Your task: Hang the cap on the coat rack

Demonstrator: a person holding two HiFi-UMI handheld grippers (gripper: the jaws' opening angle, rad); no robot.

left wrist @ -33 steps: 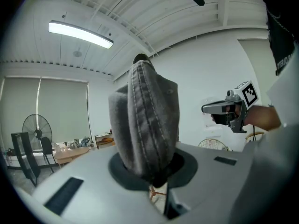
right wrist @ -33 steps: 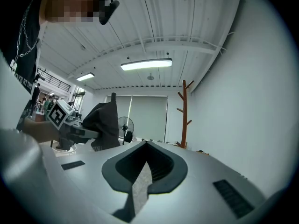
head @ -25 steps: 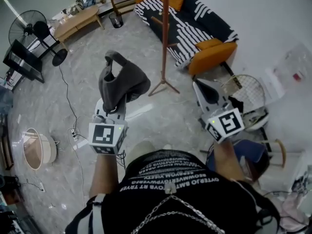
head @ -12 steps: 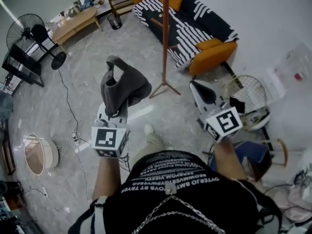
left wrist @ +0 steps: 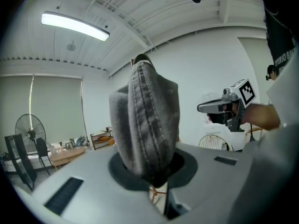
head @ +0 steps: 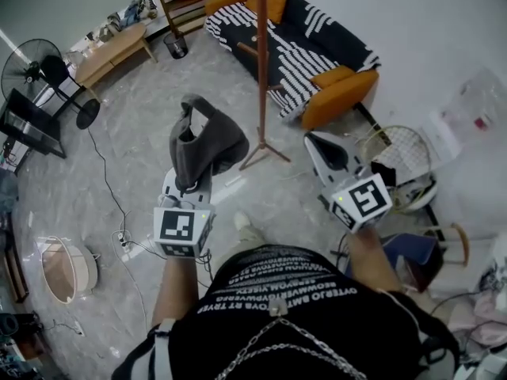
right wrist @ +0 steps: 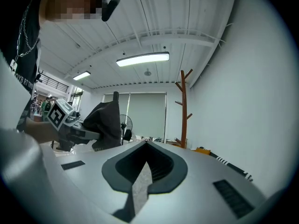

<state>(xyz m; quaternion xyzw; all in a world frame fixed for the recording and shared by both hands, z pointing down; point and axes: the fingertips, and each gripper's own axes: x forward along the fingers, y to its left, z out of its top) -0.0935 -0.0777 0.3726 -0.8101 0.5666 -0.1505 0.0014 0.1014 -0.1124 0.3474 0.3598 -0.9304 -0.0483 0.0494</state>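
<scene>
Head view: the left hand-held gripper (head: 192,182) is pinched on the grey cap (head: 207,137), which stands up from its jaws. The coat rack (head: 261,62) rises just to the right of the cap, apart from it, with bare floor (head: 142,141) to the left of and ahead of this gripper. The right hand-held gripper (head: 313,138) is pressed together and holds nothing. It lies to the right of the rack's feet, and the striped sofa (head: 309,42) is beyond it.

Left gripper view: the jaws clamp the cap's lower edge and the crown fills the middle. The other gripper is level with it on the right, with a clear gap between them.

Right gripper view: the jaws meet at a point. The rack stands ahead and slightly right, close to the white wall (right wrist: 233,101), and its pegs are bare.

Against a second ago, the rack's pole and feet are nearer both grippers, and the gap from cap to pole is narrower.
</scene>
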